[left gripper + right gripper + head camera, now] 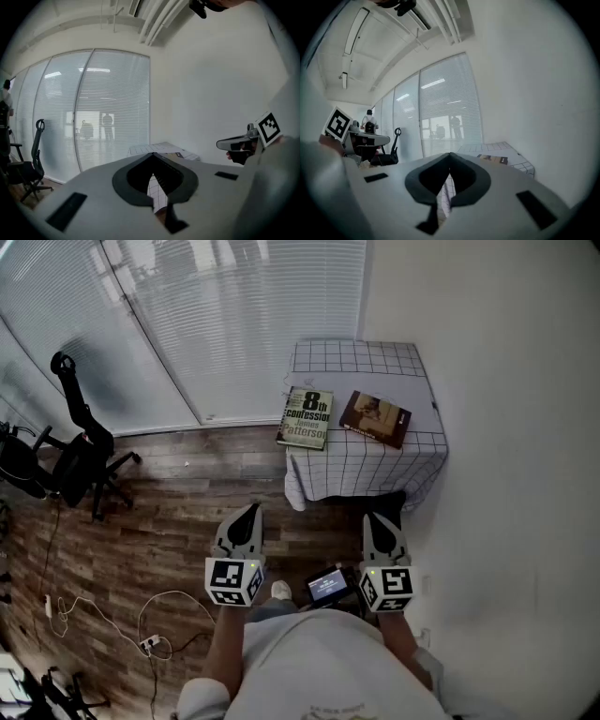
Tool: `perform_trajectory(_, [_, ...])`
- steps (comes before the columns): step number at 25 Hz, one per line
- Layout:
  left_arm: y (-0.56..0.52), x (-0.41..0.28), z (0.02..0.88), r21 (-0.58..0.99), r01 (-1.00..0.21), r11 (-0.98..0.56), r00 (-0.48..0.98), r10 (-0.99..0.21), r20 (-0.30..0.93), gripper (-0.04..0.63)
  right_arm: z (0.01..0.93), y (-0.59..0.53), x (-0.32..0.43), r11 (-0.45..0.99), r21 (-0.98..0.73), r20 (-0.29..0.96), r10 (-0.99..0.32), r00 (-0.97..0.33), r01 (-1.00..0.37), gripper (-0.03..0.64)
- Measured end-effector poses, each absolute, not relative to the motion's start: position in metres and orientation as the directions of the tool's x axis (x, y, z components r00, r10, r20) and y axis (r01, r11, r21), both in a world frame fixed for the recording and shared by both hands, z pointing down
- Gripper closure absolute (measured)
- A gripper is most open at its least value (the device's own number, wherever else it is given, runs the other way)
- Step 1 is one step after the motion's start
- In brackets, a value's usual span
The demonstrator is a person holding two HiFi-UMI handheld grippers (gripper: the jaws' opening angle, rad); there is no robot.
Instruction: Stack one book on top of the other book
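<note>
Two books lie side by side on a small table with a white grid-pattern cloth (394,362): a pale green paperback (307,417) on the left and a brown book (376,417) on the right. My left gripper (247,513) and right gripper (378,519) hover over the floor, short of the table's near edge, both shut with nothing held. In the left gripper view, the left gripper (152,158) points at the table (161,149), with the right gripper (224,144) beside it. The right gripper (450,157) faces the table (497,148) and the brown book (493,159).
The table stands in a corner between a white wall (506,427) on the right and window blinds (234,315) behind. A black office chair (66,460) is at the left on the wooden floor. Cables and a power strip (150,643) lie on the floor at the lower left.
</note>
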State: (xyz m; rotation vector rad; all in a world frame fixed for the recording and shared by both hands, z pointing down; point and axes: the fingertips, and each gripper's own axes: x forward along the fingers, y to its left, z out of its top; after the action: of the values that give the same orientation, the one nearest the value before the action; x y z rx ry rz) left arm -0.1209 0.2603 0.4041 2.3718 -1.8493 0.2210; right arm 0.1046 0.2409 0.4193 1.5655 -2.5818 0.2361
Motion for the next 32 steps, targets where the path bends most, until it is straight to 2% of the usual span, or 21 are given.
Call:
perform_trajectory(11, [0.257, -0.116, 0.405, 0.034, -0.971, -0.235, 0.238, -0.954, 0.183, 0.591, 0.42, 0.241, 0.11, 0.473, -0.11, 0.16, -0.859, -0.486, -0.874, 0.609])
perform_trajectory(32, [0.248, -0.098, 0.401, 0.034, -0.968, -0.247, 0.249, -0.953, 0.171, 0.591, 0.423, 0.245, 0.155, 0.391, -0.137, 0.163, -0.897, -0.41, -0.91, 0.609])
